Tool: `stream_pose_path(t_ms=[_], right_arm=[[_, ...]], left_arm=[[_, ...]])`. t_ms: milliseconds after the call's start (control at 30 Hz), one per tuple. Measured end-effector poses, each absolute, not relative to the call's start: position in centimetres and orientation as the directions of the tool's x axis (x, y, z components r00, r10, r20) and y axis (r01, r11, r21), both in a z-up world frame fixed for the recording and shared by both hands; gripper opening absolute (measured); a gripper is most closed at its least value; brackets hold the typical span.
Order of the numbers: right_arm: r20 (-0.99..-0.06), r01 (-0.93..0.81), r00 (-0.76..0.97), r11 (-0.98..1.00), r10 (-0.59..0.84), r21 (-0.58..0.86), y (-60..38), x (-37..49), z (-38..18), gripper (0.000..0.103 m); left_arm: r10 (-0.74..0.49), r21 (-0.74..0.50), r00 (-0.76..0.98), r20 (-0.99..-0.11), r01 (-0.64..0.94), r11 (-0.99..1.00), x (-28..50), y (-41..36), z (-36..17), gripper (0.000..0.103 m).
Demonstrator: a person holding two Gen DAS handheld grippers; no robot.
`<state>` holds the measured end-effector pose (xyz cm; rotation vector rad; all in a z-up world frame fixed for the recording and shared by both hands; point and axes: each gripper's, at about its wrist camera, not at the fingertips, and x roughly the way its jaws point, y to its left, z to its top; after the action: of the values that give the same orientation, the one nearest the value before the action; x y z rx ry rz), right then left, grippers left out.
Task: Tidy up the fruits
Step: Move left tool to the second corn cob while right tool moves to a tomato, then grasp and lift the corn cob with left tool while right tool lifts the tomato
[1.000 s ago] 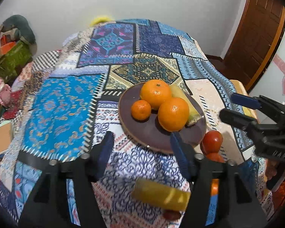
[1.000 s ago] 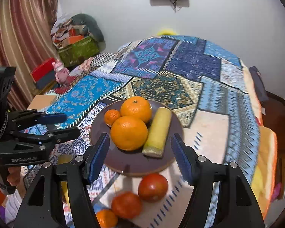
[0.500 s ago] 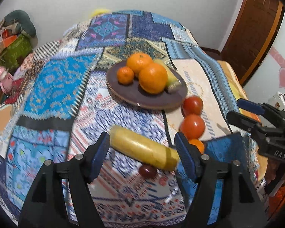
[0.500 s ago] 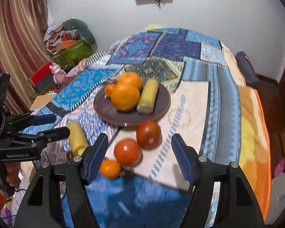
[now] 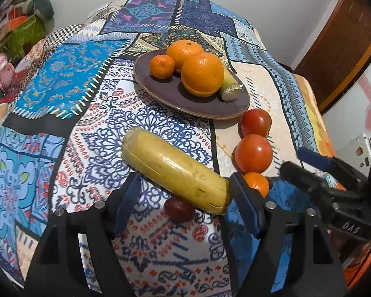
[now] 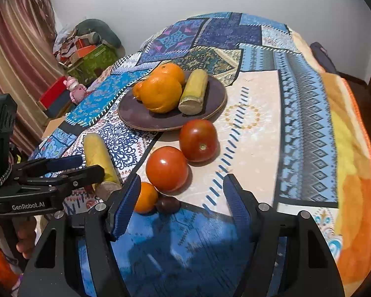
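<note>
Both grippers have dropped toward the loose fruit; left gripper [image 5: 183,193], jaws just widening, straddles the banana [image 5: 175,170]; right gripper [image 6: 180,198] gapes empty, tomato [image 6: 167,168] at twelve o'clock.

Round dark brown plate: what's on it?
On the round dark brown plate: two large oranges, one small mandarin and a cut yellow banana piece. Anything hidden behind the oranges can't be seen.

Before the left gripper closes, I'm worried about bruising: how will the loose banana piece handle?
The banana piece looks soft-skinned, so a hard squeeze would probably dent it. It is a rounded, cut length lying on the cloth, so a nudge may roll it. It probably stays stiff when lifted.
</note>
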<state>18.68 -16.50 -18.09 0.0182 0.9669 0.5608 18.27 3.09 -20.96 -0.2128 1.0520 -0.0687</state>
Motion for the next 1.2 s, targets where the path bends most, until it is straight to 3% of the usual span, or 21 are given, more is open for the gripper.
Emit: stream_pose_path(t_ms=[167, 333, 500, 633, 867, 1200], right_arm=[[-0.784, -0.46, 0.415, 0.85, 0.462, 0.258, -15.3, 19.4, -18.9, 0.066], [-0.792, -0.453, 0.392, 0.848, 0.467, 0.275, -15.2, 20.2, -19.7, 0.058], [-0.787, -0.461, 0.369, 0.833, 0.494, 0.306, -15.1, 20.4, -20.0, 0.058], [-0.799, -0.475, 0.352, 0.829, 0.487, 0.295, -14.1, 20.6, -20.5, 0.057], [-0.799, -0.494, 0.346, 0.819, 0.492, 0.291, -13.2, 20.8, -20.9, 0.045], [-0.809, -0.503, 0.333, 0.817, 0.485, 0.283, -12.9, 20.9, -21.0, 0.045]], left_arm=[[-0.166, -0.214, 0.497, -0.852, -0.042, 0.976, 19.4, 2.5, -21.6, 0.075], [-0.208, -0.257, 0.469, -0.858, -0.041, 0.966, 20.8, 2.9, -22.6, 0.075], [-0.159, -0.192, 0.485, -0.86, -0.017, 0.981, 21.6, 2.3, -22.7, 0.066], [-0.186, -0.232, 0.489, -0.852, -0.034, 0.972, 21.6, 3.6, -22.7, 0.06], [-0.176, -0.239, 0.5, -0.848, -0.065, 0.969, 21.0, 5.5, -22.0, 0.046], [-0.126, -0.187, 0.459, -0.879, -0.09, 0.978, 22.8, 5.1, -23.2, 0.05]])
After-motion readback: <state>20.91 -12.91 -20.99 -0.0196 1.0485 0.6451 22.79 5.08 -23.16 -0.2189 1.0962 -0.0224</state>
